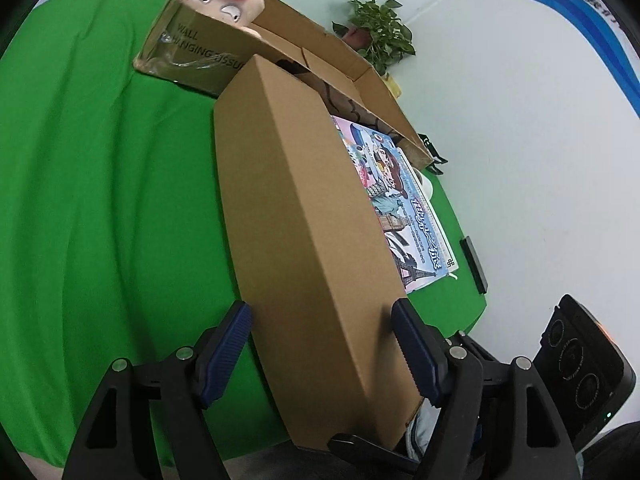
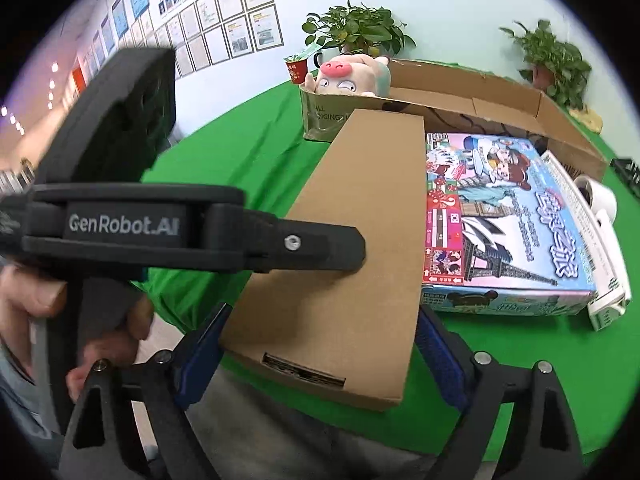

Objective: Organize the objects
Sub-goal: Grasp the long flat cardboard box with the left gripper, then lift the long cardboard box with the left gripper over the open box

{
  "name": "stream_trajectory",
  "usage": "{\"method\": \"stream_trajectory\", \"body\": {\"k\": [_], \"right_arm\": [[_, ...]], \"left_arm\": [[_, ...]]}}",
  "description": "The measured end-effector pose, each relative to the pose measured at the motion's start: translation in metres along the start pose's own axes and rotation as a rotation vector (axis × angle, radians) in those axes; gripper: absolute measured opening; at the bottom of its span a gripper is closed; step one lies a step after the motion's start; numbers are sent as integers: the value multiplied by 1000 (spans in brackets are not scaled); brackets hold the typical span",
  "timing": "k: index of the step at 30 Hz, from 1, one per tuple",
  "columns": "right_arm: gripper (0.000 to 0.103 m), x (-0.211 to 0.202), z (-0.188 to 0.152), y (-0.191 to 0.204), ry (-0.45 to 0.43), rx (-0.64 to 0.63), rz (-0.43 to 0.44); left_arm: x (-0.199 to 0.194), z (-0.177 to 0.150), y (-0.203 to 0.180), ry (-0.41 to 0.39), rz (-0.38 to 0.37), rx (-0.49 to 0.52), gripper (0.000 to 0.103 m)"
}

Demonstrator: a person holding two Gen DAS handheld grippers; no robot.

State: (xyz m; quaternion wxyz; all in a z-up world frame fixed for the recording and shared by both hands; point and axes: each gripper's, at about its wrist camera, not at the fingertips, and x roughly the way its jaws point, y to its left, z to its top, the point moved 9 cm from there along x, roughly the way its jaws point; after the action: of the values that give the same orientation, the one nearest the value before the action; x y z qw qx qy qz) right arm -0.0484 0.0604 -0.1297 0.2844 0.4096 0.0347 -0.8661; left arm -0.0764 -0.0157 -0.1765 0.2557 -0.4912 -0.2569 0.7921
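The left gripper has its blue ribbed fingers spread wide, one on each side of the near end of a long flat brown cardboard box; the right-hand pad touches the box's edge, the other stands just off it. The right gripper likewise straddles that box's near end with fingers apart, and I cannot tell whether its pads press. The box lies on a green cloth-covered table. Just right of the fingers lies a colourful flat board-game box. Beyond the fingertips, an open cardboard carton holds a pink plush pig.
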Motion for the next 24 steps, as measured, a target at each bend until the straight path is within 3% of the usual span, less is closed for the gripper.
{"method": "stream_trajectory", "body": {"k": [6,11,17,24], "right_arm": [[89,-4,2,-4,6,105,129],[89,-7,0,3,17,143,218],[89,-15,6,4,-8,140,230],[89,-46,34,8,-133,86,216]], "left_arm": [[3,1,1,12,-29,-30,76],[7,-1,-3,32,-1,-20,77],[4,10,-12,2,9,-15,76],[-30,32,-50,-99,-4,77,75]]}}
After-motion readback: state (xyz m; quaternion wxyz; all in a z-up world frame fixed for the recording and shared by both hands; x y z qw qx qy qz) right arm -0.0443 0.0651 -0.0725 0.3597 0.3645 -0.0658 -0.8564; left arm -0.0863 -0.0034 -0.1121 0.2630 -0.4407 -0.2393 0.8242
